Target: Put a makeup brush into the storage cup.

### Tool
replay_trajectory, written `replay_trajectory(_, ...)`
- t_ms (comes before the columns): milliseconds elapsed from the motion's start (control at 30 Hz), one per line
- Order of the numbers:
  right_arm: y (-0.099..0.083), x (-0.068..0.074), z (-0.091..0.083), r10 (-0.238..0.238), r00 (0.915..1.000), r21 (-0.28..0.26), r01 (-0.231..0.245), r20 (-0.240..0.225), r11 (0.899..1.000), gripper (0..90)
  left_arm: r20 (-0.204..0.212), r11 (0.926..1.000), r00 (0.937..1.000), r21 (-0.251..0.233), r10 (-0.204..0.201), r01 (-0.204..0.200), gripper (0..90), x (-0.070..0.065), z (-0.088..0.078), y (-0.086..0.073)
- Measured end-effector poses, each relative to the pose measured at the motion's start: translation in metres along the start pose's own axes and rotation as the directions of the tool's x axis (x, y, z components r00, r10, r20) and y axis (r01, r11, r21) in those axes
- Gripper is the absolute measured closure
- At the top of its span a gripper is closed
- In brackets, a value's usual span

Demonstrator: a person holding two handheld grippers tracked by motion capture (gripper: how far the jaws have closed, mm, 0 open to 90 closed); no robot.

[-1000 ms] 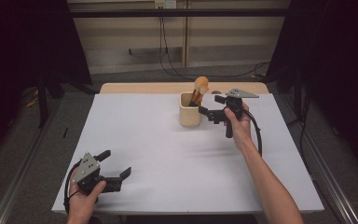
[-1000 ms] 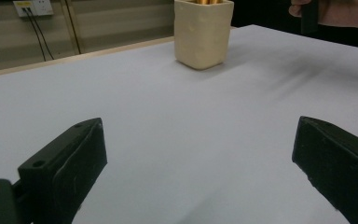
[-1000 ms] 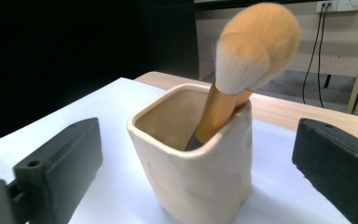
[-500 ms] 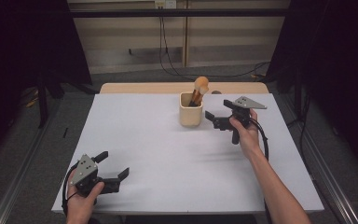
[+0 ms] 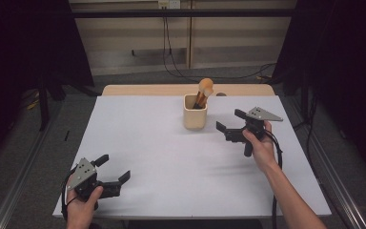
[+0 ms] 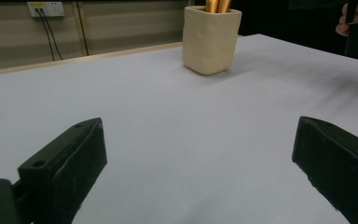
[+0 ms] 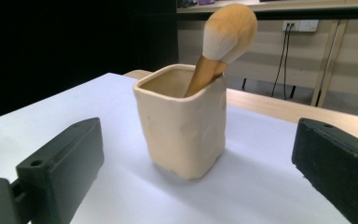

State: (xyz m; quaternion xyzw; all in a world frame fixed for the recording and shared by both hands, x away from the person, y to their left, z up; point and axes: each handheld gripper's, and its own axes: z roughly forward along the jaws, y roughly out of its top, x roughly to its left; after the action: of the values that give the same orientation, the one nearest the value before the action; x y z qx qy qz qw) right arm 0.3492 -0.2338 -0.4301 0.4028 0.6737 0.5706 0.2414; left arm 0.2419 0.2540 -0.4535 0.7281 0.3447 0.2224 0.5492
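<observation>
High view: a cream cup stands on the white table near the middle of its far edge, with a make-up brush leaning in it, bristle head up. The right gripper is just beside the cup on its right, jaws spread wide and holding nothing. The left gripper rests at the table's near left corner, well apart from the cup, its jaws also wide apart and bare.

The work in hand looks like placing the brush in the cup, and the release seems done. To finish it well, the right gripper should draw straight away from the cup with its jaws kept apart, so that neither clips the cup wall or the tilted handle and tips the brush out.

The right gripper view shows what the overhead camera cannot: the brush handle rests against the cup's far rim, and the cup has a rounded-square mouth and dimpled walls. The left gripper view shows the cup from farther off, seated flat on the table.
</observation>
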Motion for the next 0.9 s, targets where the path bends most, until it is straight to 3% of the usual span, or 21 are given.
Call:
replay_trajectory(467, -0.007, 0.011, -0.044, -0.035, 0.9992, -0.017, 0.035, 0.021, 0.999, 0.6, -0.002, 0.9999, 1.0000, 0.007, 0.008, -0.008, 2.8, -0.002, 0.000, 0.001)
replay_trajectory(900, -0.025, 0.022, -0.080, -0.025, 0.9981, -0.016, 0.026, 0.056, 1.000, 1.2, -0.007, 0.9998, 0.9998, 0.006, 0.020, -0.020, 2.9, -0.003, -0.001, 0.001)
